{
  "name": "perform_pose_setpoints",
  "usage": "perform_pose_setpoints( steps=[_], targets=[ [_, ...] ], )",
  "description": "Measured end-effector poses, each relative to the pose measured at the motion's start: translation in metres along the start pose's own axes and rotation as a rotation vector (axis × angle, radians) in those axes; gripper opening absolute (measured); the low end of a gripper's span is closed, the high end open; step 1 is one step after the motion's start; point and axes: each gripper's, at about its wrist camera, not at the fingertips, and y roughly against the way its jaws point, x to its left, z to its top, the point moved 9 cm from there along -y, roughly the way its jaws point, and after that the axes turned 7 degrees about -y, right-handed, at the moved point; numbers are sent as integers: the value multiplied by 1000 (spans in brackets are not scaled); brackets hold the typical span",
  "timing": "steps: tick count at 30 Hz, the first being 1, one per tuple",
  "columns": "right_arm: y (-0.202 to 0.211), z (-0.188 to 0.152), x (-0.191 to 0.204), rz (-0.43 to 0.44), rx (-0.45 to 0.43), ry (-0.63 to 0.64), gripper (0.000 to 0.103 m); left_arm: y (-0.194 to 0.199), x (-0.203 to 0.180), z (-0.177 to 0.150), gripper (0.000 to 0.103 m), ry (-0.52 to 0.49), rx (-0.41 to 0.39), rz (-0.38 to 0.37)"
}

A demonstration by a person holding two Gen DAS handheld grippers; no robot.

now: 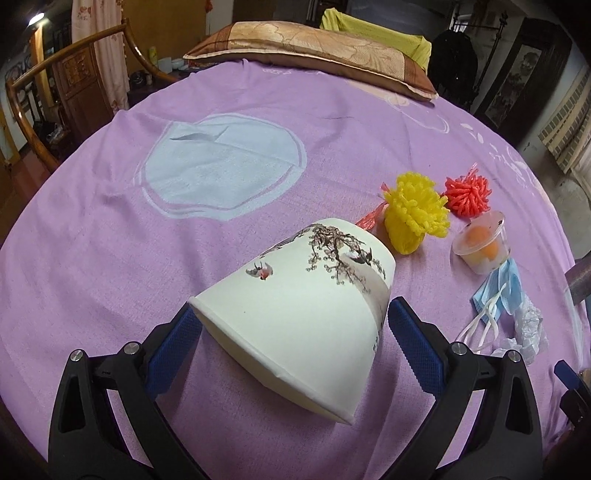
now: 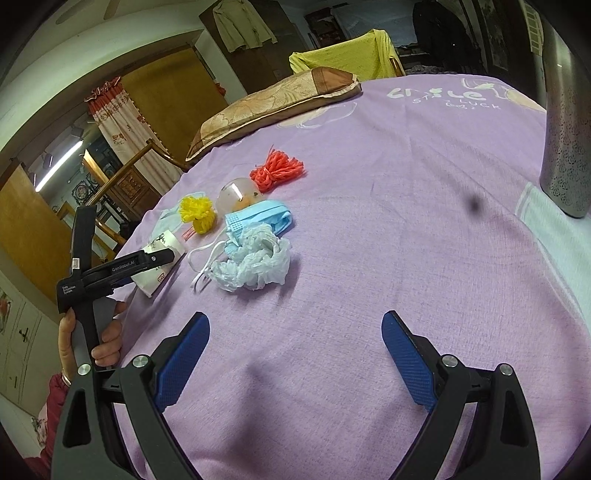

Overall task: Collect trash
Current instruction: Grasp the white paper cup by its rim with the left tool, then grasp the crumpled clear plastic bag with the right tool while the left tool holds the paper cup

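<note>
A bedroom in a home: a wide bed under a lilac printed cotton sheet (image 1: 110, 229), a brown-and-gold brocade pillow (image 1: 314, 55) at its far edge, a carved dark wooden chair (image 1: 70, 85) beside the left edge, floral curtains (image 2: 122, 122) (red-trimmed), and a pale jacket hanging on a wardrobe (image 2: 243, 26).

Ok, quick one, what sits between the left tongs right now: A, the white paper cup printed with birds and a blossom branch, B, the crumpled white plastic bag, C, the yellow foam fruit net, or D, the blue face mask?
A: the white paper cup printed with birds and a blossom branch lies on its side between the open blue pads of the left tongs; whether the pads touch it is unclear.
</note>
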Motion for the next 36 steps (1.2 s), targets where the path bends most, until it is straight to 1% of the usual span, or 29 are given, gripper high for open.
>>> perform_pose_setpoints(
  steps=[4,8,10,13,15,17,19,21,23,26,29,31,32,33,34,35,36],
  targets=[
    [-1,1,-1,1,5,-7,93,-4,-3,-1,96,-31,19,35],
    [-1,1,-2,2,5,-17,93,-4,-3,-1,96,-30,19,35],
    [-3,1,-1,-9,20,-4,93,-4,-3,-1,96,-32,20,37],
    [-10,3,14,-24,67,53,93,-5,-3,-2,96,-44,27,49],
    [-11,12,33,-22,63,118,93,-5,-3,-3,96,-47,28,51],
    [-20,22,48,-53,54,195,93,-5,-3,-3,96,-46,28,50],
    [-34,26,53,-88,61,233,93,-4,-3,-3,96,-42,25,46],
    [-47,26,53,-112,64,256,93,-4,-2,-3,96,-37,22,40],
    [-57,21,51,-126,91,275,92,-3,-2,-2,96,-33,19,34],
    [-60,21,50,-128,84,285,91,-2,-1,-2,96,-19,10,19],
    [-60,21,54,-117,78,292,86,0,1,-1,96,1,-1,-1],
    [-62,21,57,-106,85,304,76,2,3,-1,96,15,-8,-11],
    [-63,19,58,-101,95,308,65,2,3,-1,96,20,-10,-12],
    [-65,20,59,-99,102,307,45,3,4,-1,96,25,-13,-13],
    [-65,20,58,-98,103,300,33,3,5,-1,96,29,-15,-13],
    [-64,22,57,-96,94,293,23,4,6,-1,96,33,-18,-14],
    [-58,25,57,-93,63,287,23,6,7,0,96,40,-26,-16]
  ],
)
